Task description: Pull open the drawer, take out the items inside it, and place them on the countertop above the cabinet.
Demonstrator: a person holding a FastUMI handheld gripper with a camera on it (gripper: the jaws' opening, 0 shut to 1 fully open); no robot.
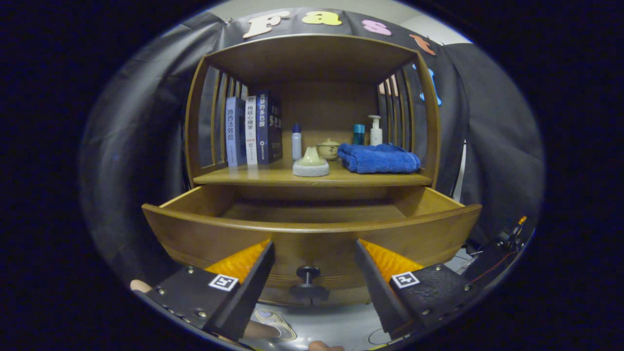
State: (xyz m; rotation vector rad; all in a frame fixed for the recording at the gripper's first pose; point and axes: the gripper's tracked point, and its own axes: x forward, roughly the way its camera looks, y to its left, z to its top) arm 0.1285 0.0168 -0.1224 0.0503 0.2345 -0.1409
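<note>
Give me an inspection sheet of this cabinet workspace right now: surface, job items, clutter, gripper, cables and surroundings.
Surface: wooden countertop above the drawer, partly occupied.
Job's things: drawer pulled open, visible floor bare; knob on its front; pale domed item on the countertop's front edge.
Clutter: books, small bottle, lidded pot, folded blue towel, teal container, pump bottle.
Gripper: gripper open, fingers either side of the knob, touching nothing.
Cables: thin wires beside the cabinet.
Surroundings: black cloth wall.

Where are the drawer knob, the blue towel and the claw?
Drawer knob (307, 273), gripper view: its round dark head.
Blue towel (379, 158), gripper view: middle of folded stack.
Claw (314, 253), gripper view: midway between its open fingertips.
</note>
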